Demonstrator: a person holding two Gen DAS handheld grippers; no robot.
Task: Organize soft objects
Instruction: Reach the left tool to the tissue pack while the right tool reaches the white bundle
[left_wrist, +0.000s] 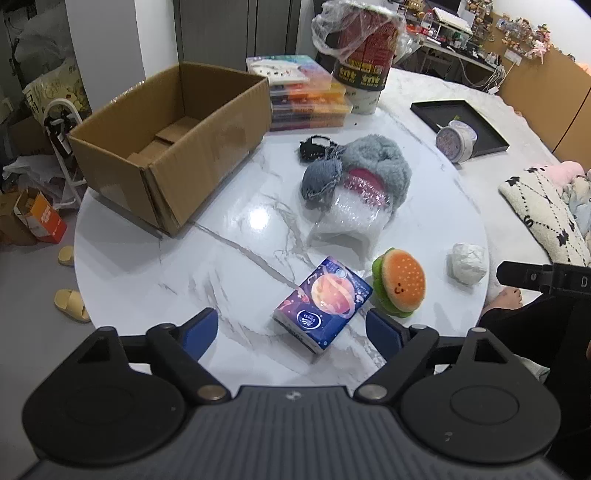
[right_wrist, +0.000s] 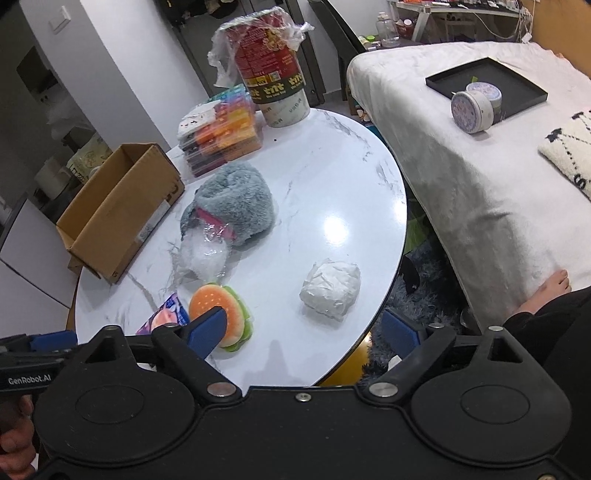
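Cardboard, the open box (left_wrist: 173, 147) stands empty at the counter's (left_wrist: 229, 206) far left, likely meant for the soft things; tissue pack (left_wrist: 323, 304), burger plush (left_wrist: 400, 286), white bundle (right_wrist: 330, 293) and grey fluffy heap (left_wrist: 373, 168) lie loose. Left gripper (left_wrist: 291, 332) hangs over the tissue pack, right gripper (right_wrist: 304, 328) nearest the bundle (both with jaws wide, empty).

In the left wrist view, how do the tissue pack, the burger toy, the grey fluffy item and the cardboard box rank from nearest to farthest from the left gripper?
From the left gripper:
1. Tissue pack, just ahead between the open fingers.
2. Burger toy, ahead to the right.
3. Grey fluffy item, mid-table.
4. Cardboard box, far left; close to the fluffy item, hard to call.
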